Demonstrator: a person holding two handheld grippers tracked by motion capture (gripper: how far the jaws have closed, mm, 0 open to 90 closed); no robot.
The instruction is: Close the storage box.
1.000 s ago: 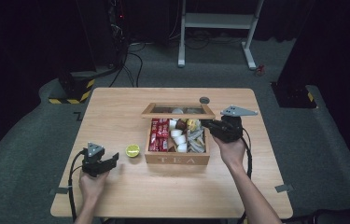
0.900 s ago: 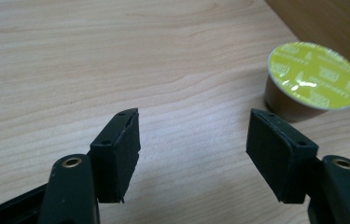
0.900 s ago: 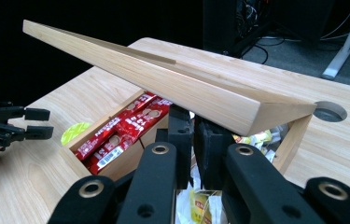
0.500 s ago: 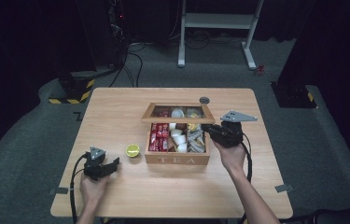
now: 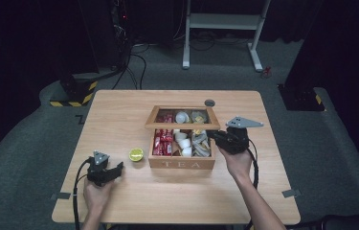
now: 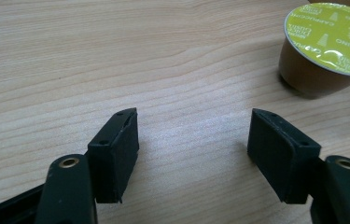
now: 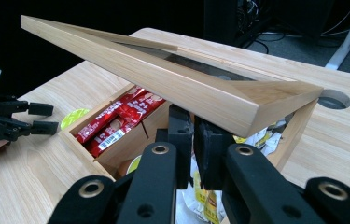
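A wooden tea box (image 5: 182, 164) stands mid-table with its windowed lid (image 5: 182, 125) tilted low over the back half. Red packets (image 5: 162, 142), white capsules and tea bags fill its compartments. My right gripper (image 5: 213, 135) is at the lid's front right corner. In the right gripper view its jaws are shut (image 7: 193, 126) just beneath the lid's rim (image 7: 163, 79), which lies over their tips. My left gripper (image 5: 118, 168) rests open on the table near the front left. A lime-topped coffee capsule (image 6: 331, 44) stands just beyond its right jaw, not between the jaws (image 6: 193, 144).
A round cable hole (image 5: 209, 102) sits in the tabletop behind the box. Bare wood (image 5: 119, 120) lies left of the box. Black cables trail from both grippers toward the front edge. The left gripper (image 7: 55, 118) also appears far left in the right gripper view.
The lid has come down from nearly upright to a low tilt, with the right gripper moving down and nearer along with it. The left gripper drew slightly toward the person.
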